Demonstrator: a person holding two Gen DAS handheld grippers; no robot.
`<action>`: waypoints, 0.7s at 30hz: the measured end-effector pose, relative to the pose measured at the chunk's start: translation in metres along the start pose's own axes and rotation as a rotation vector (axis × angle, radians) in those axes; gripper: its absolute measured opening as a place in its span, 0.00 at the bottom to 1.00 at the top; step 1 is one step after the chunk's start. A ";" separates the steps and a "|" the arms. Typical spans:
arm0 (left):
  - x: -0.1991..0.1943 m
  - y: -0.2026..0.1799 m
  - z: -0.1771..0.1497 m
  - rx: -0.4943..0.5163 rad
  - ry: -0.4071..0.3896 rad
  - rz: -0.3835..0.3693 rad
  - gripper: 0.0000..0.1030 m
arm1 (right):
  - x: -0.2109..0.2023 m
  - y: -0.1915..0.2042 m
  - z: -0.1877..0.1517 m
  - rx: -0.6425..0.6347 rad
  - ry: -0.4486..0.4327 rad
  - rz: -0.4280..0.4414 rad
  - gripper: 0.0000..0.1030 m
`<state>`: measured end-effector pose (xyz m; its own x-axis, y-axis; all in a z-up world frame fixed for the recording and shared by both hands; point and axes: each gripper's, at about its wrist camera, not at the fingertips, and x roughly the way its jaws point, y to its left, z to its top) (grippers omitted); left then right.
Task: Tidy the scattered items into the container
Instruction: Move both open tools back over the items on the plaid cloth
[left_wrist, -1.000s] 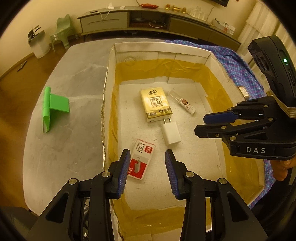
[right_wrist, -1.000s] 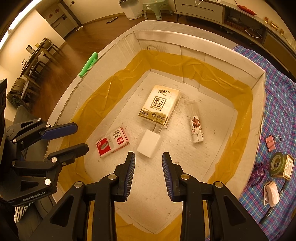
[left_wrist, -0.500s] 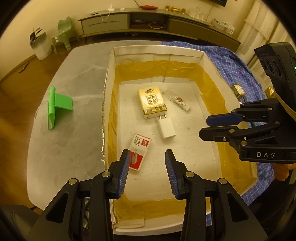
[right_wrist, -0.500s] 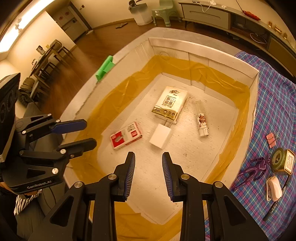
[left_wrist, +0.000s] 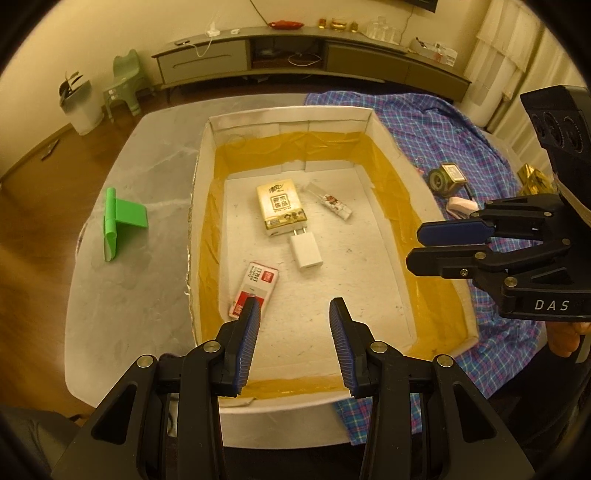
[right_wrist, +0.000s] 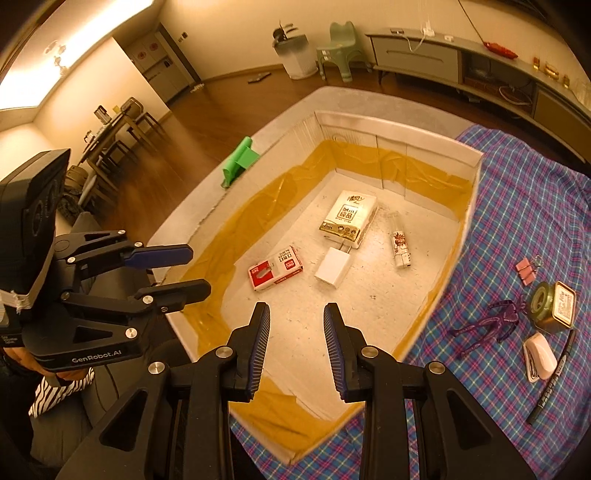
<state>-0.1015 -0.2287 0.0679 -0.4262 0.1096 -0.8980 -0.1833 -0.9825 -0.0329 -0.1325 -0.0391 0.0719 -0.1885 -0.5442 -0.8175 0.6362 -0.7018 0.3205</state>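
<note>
A pale grey table stood on a brown wooden floor, with a blue plaid cloth draped over its right part. Along the far wall ran a low TV cabinet, and near it a green child's chair and a white bin.

On the table sat the open white box, its inner walls lined with yellow tape. On the box floor lay a tissue pack, a white charger plug touching the pack's near edge, a small clear bottle just right of the pack, and a red-and-white staple box nearest the box's left wall. Left of the box, on bare table, stood a green plastic stand.

Right of the box, on the cloth, lay a pink binder clip, a purple figure, a tape roll touching a small tin, a pink stapler and a black marker.

The left gripper hung above the box's near end, fingers spread wide and holding nothing; the staple box showed just past its left fingertip. The right gripper hovered over the box's near right corner, also parted and empty, with the cloth items well off to its right.
</note>
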 end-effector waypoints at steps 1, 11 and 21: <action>-0.003 -0.003 -0.001 0.004 -0.002 0.000 0.40 | -0.004 0.000 -0.003 -0.006 -0.010 0.001 0.31; -0.025 -0.035 -0.008 0.032 -0.046 -0.045 0.40 | -0.054 -0.003 -0.039 -0.066 -0.148 -0.010 0.31; -0.038 -0.097 -0.012 0.132 -0.063 -0.074 0.41 | -0.098 -0.051 -0.083 -0.003 -0.254 -0.028 0.31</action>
<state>-0.0574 -0.1390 0.0999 -0.4609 0.1944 -0.8659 -0.3290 -0.9436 -0.0367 -0.0840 0.0882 0.0965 -0.3876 -0.6229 -0.6795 0.6306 -0.7169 0.2974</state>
